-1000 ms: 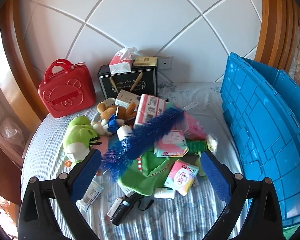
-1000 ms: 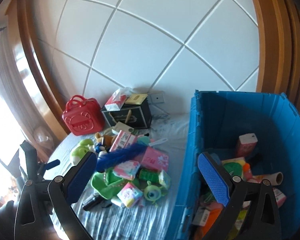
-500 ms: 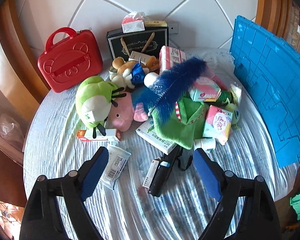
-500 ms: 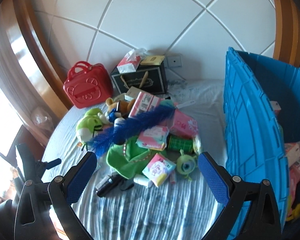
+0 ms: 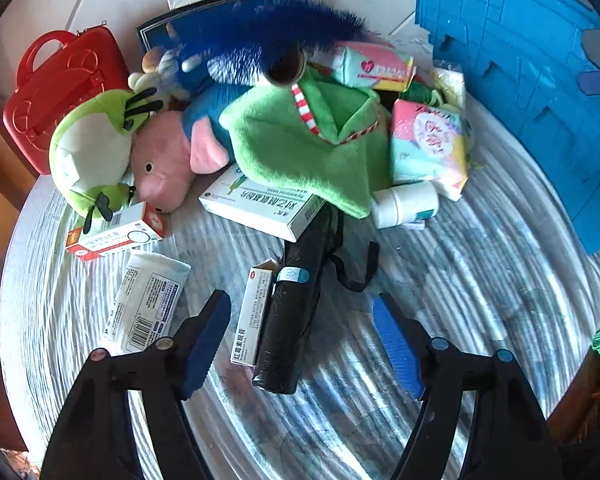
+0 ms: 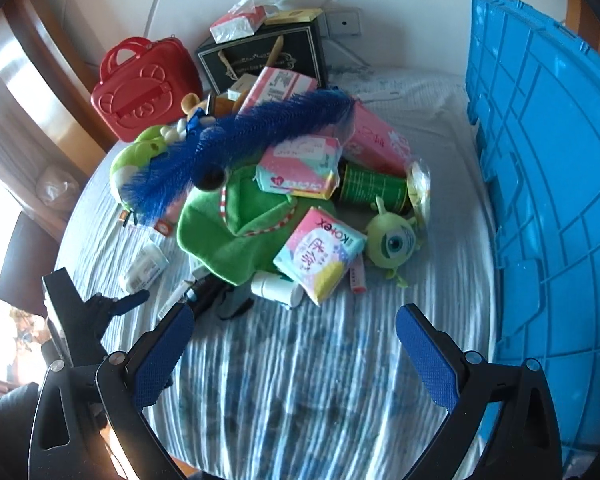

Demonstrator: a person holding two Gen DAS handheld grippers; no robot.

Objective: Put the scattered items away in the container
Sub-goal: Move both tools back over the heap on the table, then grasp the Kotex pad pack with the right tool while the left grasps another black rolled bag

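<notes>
A heap of scattered items lies on the striped bedspread [image 5: 440, 280]: a green cloth hat [image 5: 308, 148], a blue feather duster [image 5: 268, 48], plush toys, boxes and packets. My left gripper [image 5: 300, 300] hangs low over the heap's near edge. Its jaws are closing, with a black folded umbrella [image 5: 288, 320] and a slim white box [image 5: 252, 316] between the pads, untouched. My right gripper [image 6: 296, 316] stands open over bare bedspread, just short of a Kotex pack [image 6: 320, 252] and a white bottle [image 6: 276, 288]. The blue crate [image 6: 540, 200] stands to the right.
A red case [image 5: 60, 88] and a black gift bag [image 6: 268, 60] with a tissue pack stand at the back by the white wall. A one-eyed green plush [image 6: 392, 244] lies near the crate. The bed's left edge drops off beside a wooden frame [image 6: 60, 92].
Both grippers have sunk toward the heap and tipped downward. The left jaws have narrowed, and the umbrella and slim box now lie between them. The crate's inside has left the right view.
</notes>
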